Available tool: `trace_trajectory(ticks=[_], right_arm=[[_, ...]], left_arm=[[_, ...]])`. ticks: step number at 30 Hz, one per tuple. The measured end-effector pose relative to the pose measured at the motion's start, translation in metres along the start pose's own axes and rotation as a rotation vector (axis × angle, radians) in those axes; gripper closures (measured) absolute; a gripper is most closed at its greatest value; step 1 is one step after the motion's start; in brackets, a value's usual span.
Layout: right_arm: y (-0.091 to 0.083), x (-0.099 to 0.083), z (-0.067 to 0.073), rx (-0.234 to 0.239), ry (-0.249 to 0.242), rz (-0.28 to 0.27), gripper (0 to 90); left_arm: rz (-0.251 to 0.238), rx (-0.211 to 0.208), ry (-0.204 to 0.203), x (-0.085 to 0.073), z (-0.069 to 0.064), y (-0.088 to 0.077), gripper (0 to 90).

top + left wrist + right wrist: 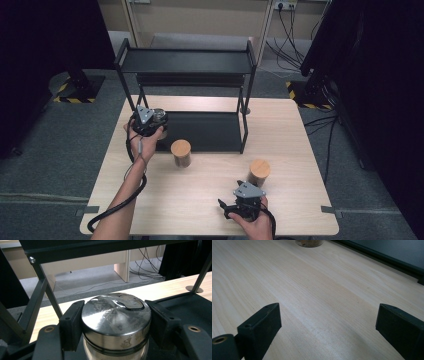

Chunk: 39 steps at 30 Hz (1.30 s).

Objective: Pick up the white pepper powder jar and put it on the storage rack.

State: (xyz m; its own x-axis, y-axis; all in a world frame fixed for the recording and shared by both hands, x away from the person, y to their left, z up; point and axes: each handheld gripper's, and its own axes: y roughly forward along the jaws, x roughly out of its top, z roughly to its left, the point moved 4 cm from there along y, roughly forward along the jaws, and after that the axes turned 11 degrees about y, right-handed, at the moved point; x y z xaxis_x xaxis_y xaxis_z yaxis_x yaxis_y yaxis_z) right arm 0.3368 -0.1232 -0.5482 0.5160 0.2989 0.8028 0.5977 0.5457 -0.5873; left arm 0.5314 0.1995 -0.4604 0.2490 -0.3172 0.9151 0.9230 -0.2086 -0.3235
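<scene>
We judge shelving underway: left tool [116,322] clamps steel-lidded jar [116,320] at rack's [185,62] lower shelf, 10 o'clock. Two wood-lidded jars [181,152] wait on surface [300,130]. Right tool [327,327] wide open, empty, 5 o'clock.

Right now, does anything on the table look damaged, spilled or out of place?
Nothing is spilled or tipped. The one odd thing is the metal lid of the jar held by the left gripper: it looks scuffed and worn. The two jars with wooden lids stand upright on the table.
</scene>
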Motion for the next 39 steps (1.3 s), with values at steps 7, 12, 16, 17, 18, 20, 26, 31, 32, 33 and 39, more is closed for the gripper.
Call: trace_trajectory(ticks=[7, 12, 16, 17, 18, 20, 26, 31, 32, 33, 39], right_arm=[[0.0, 0.0, 0.0, 0.002, 0.001, 0.0, 6.5], [0.0, 0.0, 0.0, 0.002, 0.0, 0.0, 6.5], [0.0, 0.0, 0.0, 0.002, -0.003, -0.001, 6.5], [0.0, 0.0, 0.0, 0.002, -0.004, 0.0, 6.5], [0.0, 0.0, 0.0, 0.003, -0.004, 0.0, 6.5], [0.0, 0.0, 0.0, 0.004, -0.004, 0.001, 6.5], [0.0, 0.0, 0.001, 0.005, -0.007, 0.002, 6.5], [0.0, 0.0, 0.001, 0.006, -0.008, 0.004, 6.5], [0.0, 0.0, 0.001, 0.006, -0.008, 0.003, 6.5], [0.0, 0.0, 0.001, 0.006, -0.008, 0.003, 6.5], [0.0, 0.0, 0.001, 0.006, -0.01, 0.004, 6.5]], left_arm=[[0.012, -0.008, 0.003, -0.003, -0.001, 0.007, 34.8], [0.018, -0.012, 0.001, -0.005, -0.003, 0.01, 34.8], [0.028, -0.01, 0.002, -0.007, -0.004, 0.013, 34.8], [0.031, -0.011, 0.002, -0.008, -0.004, 0.014, 34.8], [0.033, -0.01, 0.003, -0.009, -0.004, 0.015, 34.8], [0.034, -0.008, 0.002, -0.011, -0.005, 0.017, 34.8], [0.043, -0.012, -0.004, -0.014, -0.007, 0.021, 34.8], [0.046, -0.011, -0.004, -0.016, -0.009, 0.024, 34.7], [0.048, -0.012, -0.005, -0.016, -0.009, 0.025, 34.7], [0.049, -0.012, -0.005, -0.017, -0.009, 0.025, 34.7], [0.048, -0.008, -0.005, -0.017, -0.009, 0.027, 34.7]])
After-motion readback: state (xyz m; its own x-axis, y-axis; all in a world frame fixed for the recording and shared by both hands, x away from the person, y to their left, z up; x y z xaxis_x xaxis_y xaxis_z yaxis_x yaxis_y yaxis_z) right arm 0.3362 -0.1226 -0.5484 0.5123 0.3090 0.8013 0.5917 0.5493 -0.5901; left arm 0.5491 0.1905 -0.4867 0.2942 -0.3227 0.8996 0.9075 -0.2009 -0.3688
